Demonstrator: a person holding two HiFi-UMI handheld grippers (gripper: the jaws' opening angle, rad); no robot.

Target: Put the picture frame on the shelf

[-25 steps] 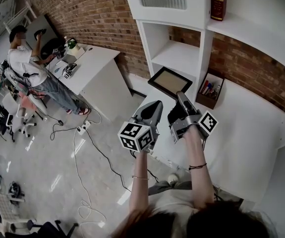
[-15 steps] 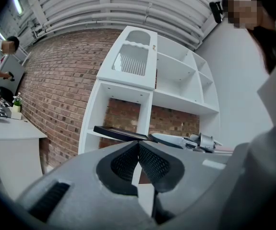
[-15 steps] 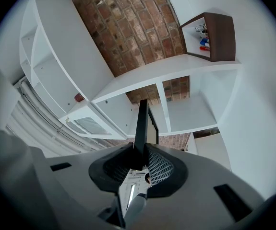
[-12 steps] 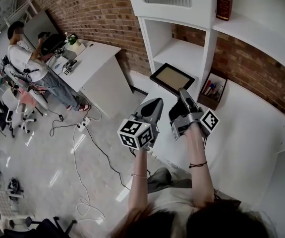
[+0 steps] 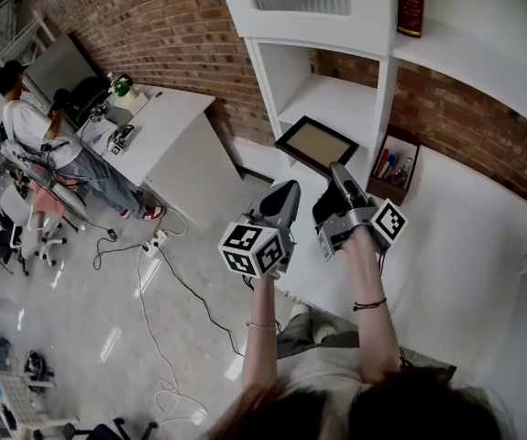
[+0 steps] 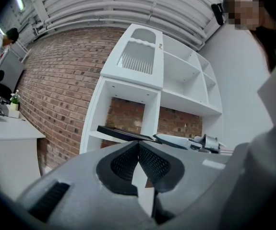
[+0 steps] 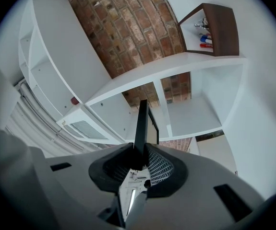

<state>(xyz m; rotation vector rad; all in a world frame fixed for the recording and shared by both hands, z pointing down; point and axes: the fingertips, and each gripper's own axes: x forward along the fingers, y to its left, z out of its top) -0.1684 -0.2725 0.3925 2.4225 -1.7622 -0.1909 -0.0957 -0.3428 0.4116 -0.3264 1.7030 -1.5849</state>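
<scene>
A black picture frame (image 5: pixel 316 145) with a tan inside hangs flat in front of the white shelf unit (image 5: pixel 336 99), just below its lower open compartment. My right gripper (image 5: pixel 337 174) is shut on the frame's near edge. In the right gripper view the frame (image 7: pixel 141 121) stands edge-on between the pads of my right gripper (image 7: pixel 138 159). My left gripper (image 5: pixel 289 191) is level with it on the left, shut and holding nothing. In the left gripper view its jaws (image 6: pixel 138 146) meet, and the frame (image 6: pixel 123 133) shows beyond them.
A wooden box of pens (image 5: pixel 391 166) sits on the white counter (image 5: pixel 455 236) right of the frame. A red book (image 5: pixel 411 3) stands on an upper shelf. A white desk (image 5: pixel 158 117), a person (image 5: pixel 34 131) and floor cables (image 5: pixel 167 273) are far left.
The frame and both grippers have shifted slightly toward the shelf. The person in the background has moved further left.
</scene>
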